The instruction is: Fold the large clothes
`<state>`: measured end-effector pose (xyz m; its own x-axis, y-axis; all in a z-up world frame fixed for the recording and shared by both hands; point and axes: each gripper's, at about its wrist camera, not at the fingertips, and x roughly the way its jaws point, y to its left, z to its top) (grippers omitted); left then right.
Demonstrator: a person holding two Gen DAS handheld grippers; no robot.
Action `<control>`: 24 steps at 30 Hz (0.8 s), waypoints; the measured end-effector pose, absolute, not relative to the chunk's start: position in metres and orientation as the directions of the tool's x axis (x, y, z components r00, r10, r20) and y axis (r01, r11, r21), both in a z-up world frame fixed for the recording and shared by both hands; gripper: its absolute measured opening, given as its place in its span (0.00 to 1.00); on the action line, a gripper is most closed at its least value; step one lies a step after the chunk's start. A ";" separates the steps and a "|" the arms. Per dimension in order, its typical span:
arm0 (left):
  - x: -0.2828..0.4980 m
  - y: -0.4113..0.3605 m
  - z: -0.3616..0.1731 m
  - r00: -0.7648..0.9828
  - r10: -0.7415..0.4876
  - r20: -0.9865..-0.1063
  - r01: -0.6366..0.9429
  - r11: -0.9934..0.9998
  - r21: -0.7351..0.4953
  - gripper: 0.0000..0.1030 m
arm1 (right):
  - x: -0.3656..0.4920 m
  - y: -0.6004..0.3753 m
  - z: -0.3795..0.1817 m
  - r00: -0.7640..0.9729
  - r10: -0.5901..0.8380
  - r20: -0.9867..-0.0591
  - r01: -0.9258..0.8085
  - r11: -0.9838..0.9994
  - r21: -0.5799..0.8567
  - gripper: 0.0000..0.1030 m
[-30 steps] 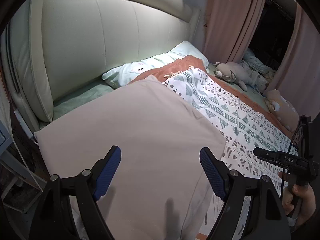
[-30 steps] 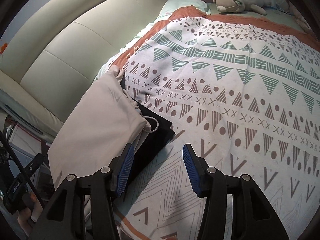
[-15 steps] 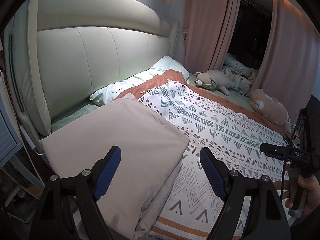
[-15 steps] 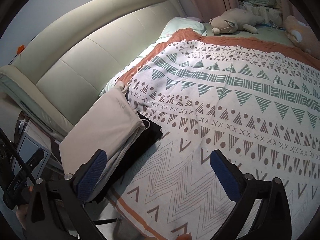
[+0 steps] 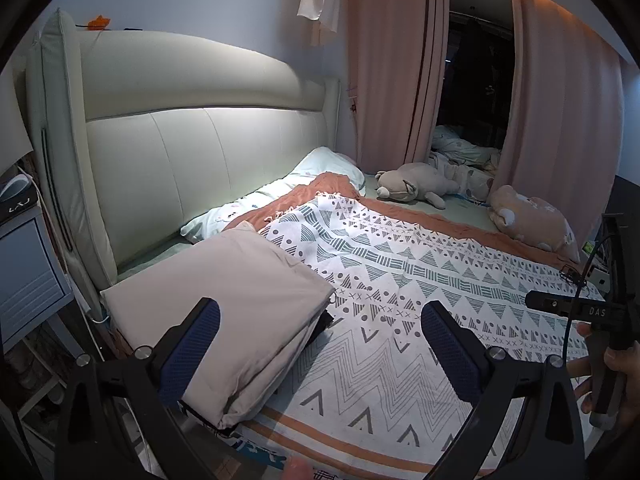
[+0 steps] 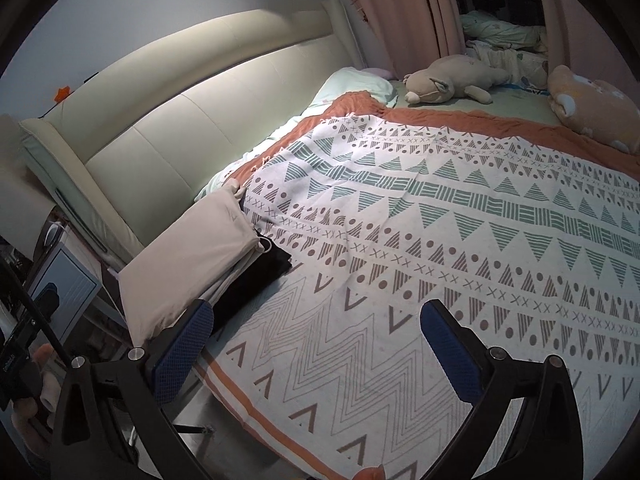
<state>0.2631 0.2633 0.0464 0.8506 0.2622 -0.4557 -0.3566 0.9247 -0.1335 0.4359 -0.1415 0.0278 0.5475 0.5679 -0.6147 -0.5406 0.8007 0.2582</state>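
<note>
Bed w/ patterned blanket (image 6: 440, 240), cream headboard (image 5: 192, 152), 2 plush toys (image 5: 416, 184) (image 5: 532, 216) at far side. 1 folded beige garment (image 5: 224, 292) lies on 1 black garment (image 6: 256, 276) at bed's near-left corner. Vs 1 s ago: both views pulled back, stack now further off. Left gripper (image 5: 320, 344) jaws opening, nothing between; right gripper (image 6: 316, 348) spread wide, empty, wider than before

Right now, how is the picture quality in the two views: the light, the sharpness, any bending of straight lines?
Left wrist view: dim room, a bright strip of light along the headboard, window gap black; fisheye bends the curtains; folded beige garment sharp.
Right wrist view: same soft light, no glare; headboard curves strongly; patterned blanket sharp; dark corners around the image circle.
</note>
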 end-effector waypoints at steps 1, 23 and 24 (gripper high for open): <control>0.261 0.255 0.047 0.853 0.261 -0.452 -0.353 0.926 -0.131 0.99 | 0.431 -0.152 0.030 0.556 0.565 -0.610 -0.541 0.803 0.251 1.00; 0.210 0.093 0.054 0.908 0.132 -0.399 -0.170 0.983 -0.061 1.00 | 0.311 -0.332 0.053 0.713 0.470 -0.520 -0.468 0.872 0.146 1.00; 0.207 0.087 0.053 0.909 0.125 -0.397 -0.163 0.985 -0.063 1.00 | 0.303 -0.337 0.054 0.718 0.467 -0.516 -0.466 0.873 0.141 1.00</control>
